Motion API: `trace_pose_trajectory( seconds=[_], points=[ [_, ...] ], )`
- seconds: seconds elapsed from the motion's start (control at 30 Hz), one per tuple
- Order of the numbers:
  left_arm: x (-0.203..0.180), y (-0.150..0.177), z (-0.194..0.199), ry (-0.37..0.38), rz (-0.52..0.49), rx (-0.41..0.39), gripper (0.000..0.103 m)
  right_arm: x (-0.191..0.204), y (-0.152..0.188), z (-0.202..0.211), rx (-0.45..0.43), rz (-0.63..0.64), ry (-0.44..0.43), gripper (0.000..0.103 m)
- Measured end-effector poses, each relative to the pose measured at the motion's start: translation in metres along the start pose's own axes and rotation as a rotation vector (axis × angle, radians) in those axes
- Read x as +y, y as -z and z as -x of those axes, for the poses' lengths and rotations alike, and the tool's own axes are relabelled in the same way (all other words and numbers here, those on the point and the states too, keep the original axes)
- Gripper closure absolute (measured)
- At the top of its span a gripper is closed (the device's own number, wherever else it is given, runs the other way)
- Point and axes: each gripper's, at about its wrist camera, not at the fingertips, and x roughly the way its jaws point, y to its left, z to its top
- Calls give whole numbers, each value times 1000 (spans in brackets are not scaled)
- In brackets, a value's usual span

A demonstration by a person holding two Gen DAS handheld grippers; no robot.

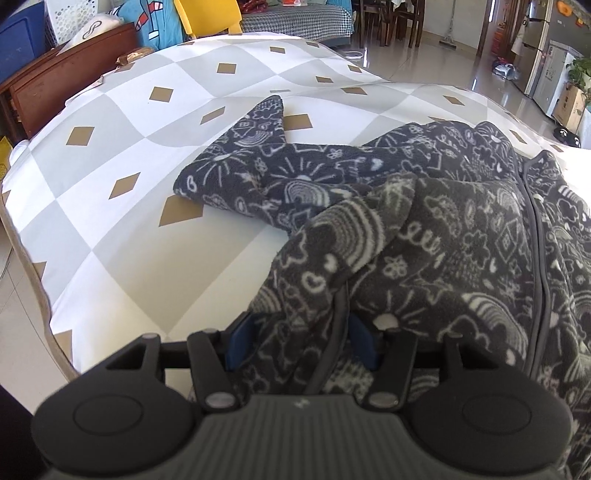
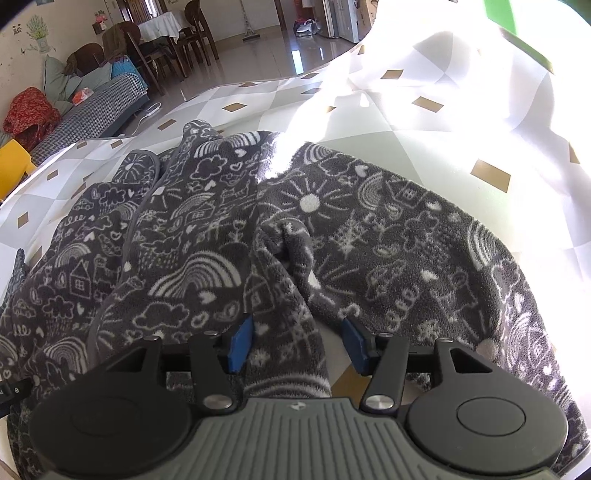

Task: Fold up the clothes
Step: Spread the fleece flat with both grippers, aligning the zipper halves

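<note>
A dark grey fleece jacket (image 1: 461, 240) with white doodle print and a zip lies rumpled on a table covered in a grey-and-white diamond cloth (image 1: 129, 147). One sleeve (image 1: 236, 162) stretches out to the left across the cloth. My left gripper (image 1: 301, 343) is shut on a bunched fold of the jacket's near edge, with fabric filling the gap between its blue pads. In the right wrist view the jacket (image 2: 192, 229) spreads under my right gripper (image 2: 297, 347). A ridge of fleece lies between the jaws, against the left pad (image 2: 242, 347). The right pad (image 2: 354, 345) stands off it with cloth showing beside it.
The table's left edge (image 1: 22, 236) drops to a tiled floor. Behind the table are a wooden cabinet (image 1: 66, 81), a yellow chair (image 1: 210, 16) and a houndstooth sofa (image 1: 295, 18). A fridge (image 1: 546, 55) stands far right. Strong sunlight washes the cloth (image 2: 424, 110) at the right.
</note>
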Motion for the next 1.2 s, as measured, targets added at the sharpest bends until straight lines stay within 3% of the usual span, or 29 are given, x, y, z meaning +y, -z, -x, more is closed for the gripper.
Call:
trace_pose_trajectory(
  seconds=[0.03, 0.1, 0.17, 0.27, 0.37, 0.5, 0.9, 1.2],
  points=[
    [-1, 0, 4, -2, -5, -15, 46, 0, 0, 0, 2, 0, 1, 51],
    [-6, 2, 17, -12, -19, -91, 27, 0, -2, 0, 5, -6, 1, 51],
    [-16, 4, 34, -12, -65, -201, 16, 0, -3, 1, 8, -16, -2, 51],
    [-37, 7, 47, 30, -171, -290, 15, -3, -6, 4, -13, -34, 2, 51],
    [-56, 13, 47, 103, -242, -271, 15, -3, -7, 6, -22, -28, 14, 51],
    [-79, 26, 40, 181, -313, -179, 15, -1, -5, 2, 11, -8, 15, 51],
    [-119, 58, 21, 215, -445, -46, 15, 20, 7, -6, -34, 178, 95, 51],
    [-124, 51, 11, 247, -375, -3, 10, 21, -7, -20, -66, 244, 98, 76]
  ],
)
